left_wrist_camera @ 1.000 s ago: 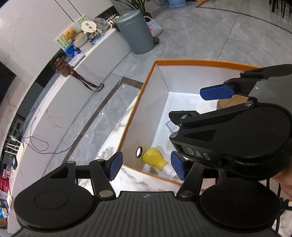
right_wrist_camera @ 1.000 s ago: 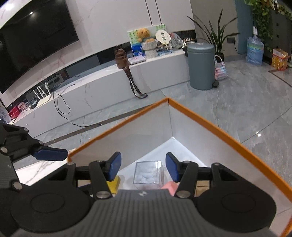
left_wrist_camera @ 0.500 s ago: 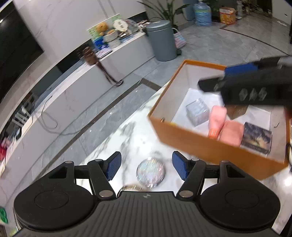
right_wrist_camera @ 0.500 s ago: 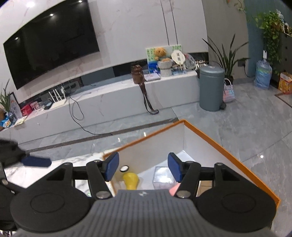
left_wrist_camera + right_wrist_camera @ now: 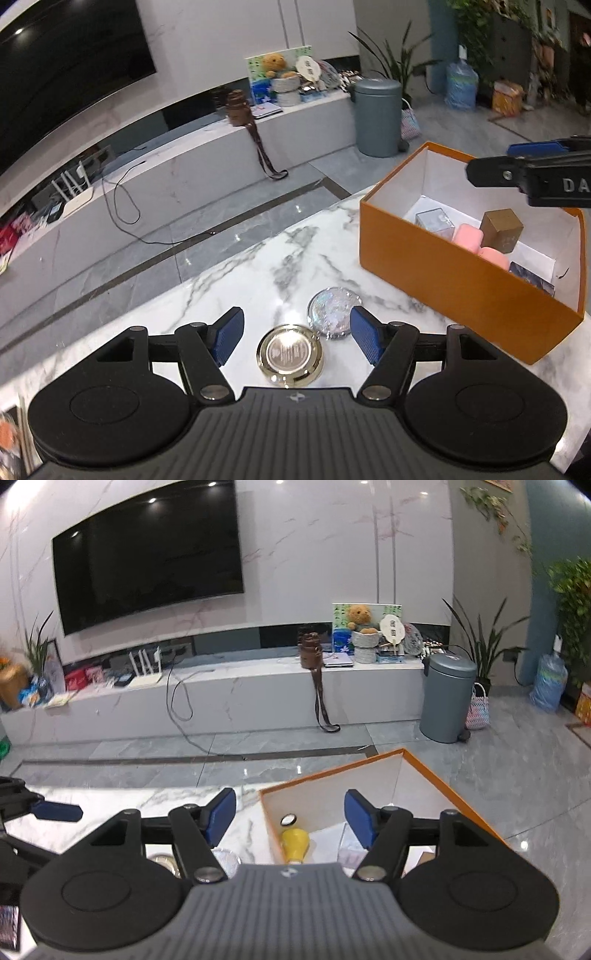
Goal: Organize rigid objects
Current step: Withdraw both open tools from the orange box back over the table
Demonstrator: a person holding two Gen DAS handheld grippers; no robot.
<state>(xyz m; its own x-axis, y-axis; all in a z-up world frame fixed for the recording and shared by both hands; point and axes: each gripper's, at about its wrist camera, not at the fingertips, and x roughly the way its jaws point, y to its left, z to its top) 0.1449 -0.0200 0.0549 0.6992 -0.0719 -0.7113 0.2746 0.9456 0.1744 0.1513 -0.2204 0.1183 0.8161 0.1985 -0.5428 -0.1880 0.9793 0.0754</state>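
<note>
On the bench [image 5: 236, 280] lie two round compacts, one gold-rimmed [image 5: 290, 354] and one iridescent [image 5: 335, 312], beside one orange box [image 5: 458, 280]. In the box the left wrist view shows two pink pieces [image 5: 468, 236], one clear cube [image 5: 434, 221], one brown block [image 5: 501, 230] and one dark patterned box [image 5: 531, 277]. The right wrist view adds one yellow funnel-shaped piece [image 5: 294, 843] and one small ring [image 5: 288, 820].

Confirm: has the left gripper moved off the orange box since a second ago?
Yes. The left gripper has swung out of the orange box, which now sits to its right, and hangs open over the gold compact on the marble table.
</note>
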